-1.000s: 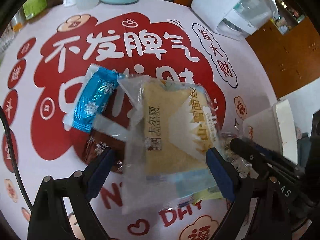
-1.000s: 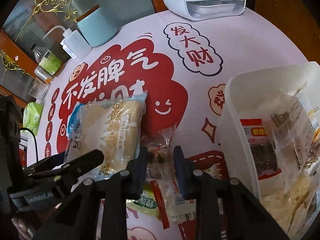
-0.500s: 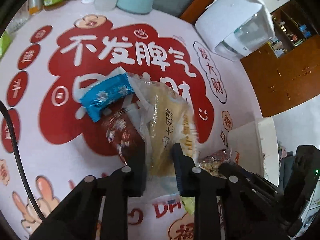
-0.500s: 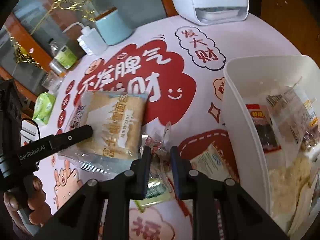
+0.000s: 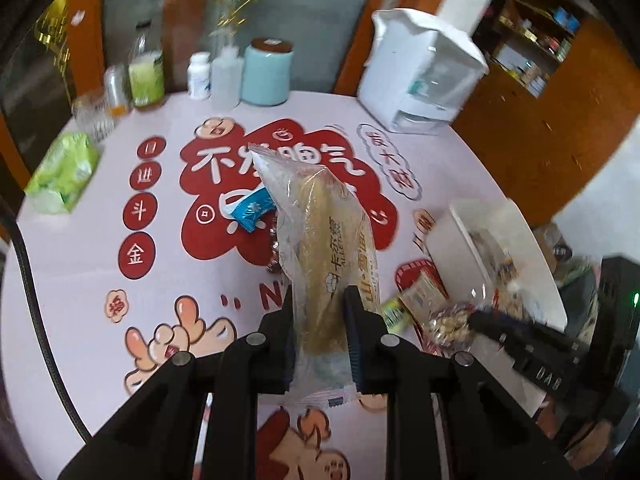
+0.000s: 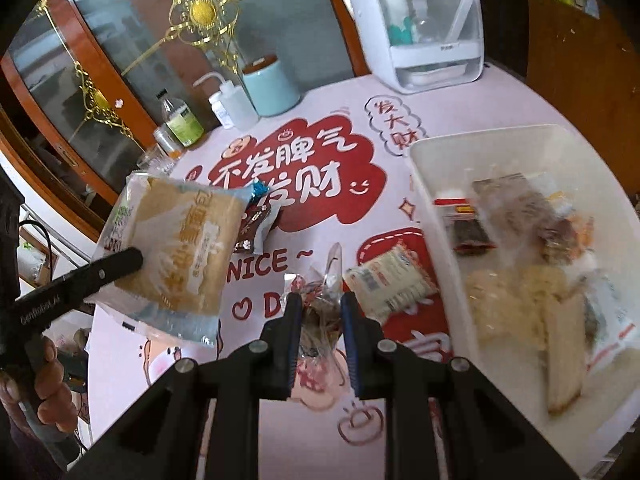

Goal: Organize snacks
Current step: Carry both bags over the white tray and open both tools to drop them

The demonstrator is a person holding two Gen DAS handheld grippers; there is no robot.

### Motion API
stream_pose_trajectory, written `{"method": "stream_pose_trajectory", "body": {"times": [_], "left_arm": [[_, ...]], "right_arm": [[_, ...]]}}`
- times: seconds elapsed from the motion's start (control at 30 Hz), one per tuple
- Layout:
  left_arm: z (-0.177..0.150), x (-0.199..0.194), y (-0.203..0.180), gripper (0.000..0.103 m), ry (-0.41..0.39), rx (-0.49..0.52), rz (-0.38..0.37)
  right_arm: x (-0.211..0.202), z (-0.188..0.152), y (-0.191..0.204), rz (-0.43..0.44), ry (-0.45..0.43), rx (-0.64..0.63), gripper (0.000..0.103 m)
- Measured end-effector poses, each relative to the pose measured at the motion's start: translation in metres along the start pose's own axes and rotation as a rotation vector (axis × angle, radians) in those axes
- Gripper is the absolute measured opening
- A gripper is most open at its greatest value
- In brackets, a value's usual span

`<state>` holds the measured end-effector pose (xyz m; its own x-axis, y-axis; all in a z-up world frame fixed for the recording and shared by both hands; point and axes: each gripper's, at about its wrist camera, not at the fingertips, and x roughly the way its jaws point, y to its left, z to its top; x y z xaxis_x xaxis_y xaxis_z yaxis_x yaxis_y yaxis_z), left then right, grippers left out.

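My left gripper (image 5: 318,300) is shut on a yellow bread packet (image 5: 328,248), which hangs edge-on above the table; the right wrist view shows the same bread packet (image 6: 176,240) lifted at the left. My right gripper (image 6: 320,306) is shut on a small clear snack bag (image 6: 320,284) with red print, also held off the table. The white bin (image 6: 424,184) at the right holds several snack packs. On the table lie a blue wrapper (image 5: 252,210), a brown wrapper (image 6: 254,224) and a white-green sachet (image 6: 390,280).
At the table's far edge stand a teal canister (image 5: 266,72), bottles (image 5: 146,72) and a white appliance (image 5: 420,68). A green tissue pack (image 5: 62,172) lies at the left. A hand (image 6: 44,384) grips the left tool's handle.
The left jaws closed on the bread packet and lifted it off the table, turning it edge-on. The right gripper rose with the clear snack bag. Both cameras pulled back and up.
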<state>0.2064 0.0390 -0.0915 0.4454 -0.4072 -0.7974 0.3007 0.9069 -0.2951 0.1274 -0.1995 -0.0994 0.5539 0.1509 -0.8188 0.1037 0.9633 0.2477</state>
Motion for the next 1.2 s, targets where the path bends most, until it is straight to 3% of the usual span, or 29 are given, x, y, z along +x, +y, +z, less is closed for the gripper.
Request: {"method": "stream_pose_trajectory", "body": {"times": [0.2, 0.53, 0.83, 1.1, 1.13, 1.17, 1.2], "left_arm": [[-0.018, -0.026, -0.055, 0.019, 0.005, 0.083, -0.026], [-0.011, -0.029, -0.2, 0.019, -0.078, 0.243, -0.091], [-0.003, 0.017, -0.302, 0.02, -0.051, 0.273, -0.102], [-0.005, 0.049, -0.33, 0.022, -0.002, 0.263, -0.05], [-0.005, 0.051, -0.331, 0.03, -0.002, 0.259, -0.04], [-0.004, 0.053, -0.33, 0.055, -0.002, 0.256, -0.035], [-0.003, 0.052, -0.331, 0.072, -0.005, 0.254, -0.028]], "right_arm": [[-0.054, -0.006, -0.03, -0.046, -0.087, 0.002, 0.02], [-0.131, -0.005, -0.115, -0.142, -0.244, 0.039, 0.02], [-0.135, 0.004, -0.18, -0.159, -0.232, 0.042, 0.02], [-0.116, 0.014, -0.198, -0.149, -0.172, 0.003, 0.021], [-0.112, 0.015, -0.2, -0.141, -0.156, 0.004, 0.021], [-0.109, 0.016, -0.201, -0.136, -0.145, 0.003, 0.024], [-0.106, 0.017, -0.202, -0.136, -0.138, 0.0, 0.032]]}}
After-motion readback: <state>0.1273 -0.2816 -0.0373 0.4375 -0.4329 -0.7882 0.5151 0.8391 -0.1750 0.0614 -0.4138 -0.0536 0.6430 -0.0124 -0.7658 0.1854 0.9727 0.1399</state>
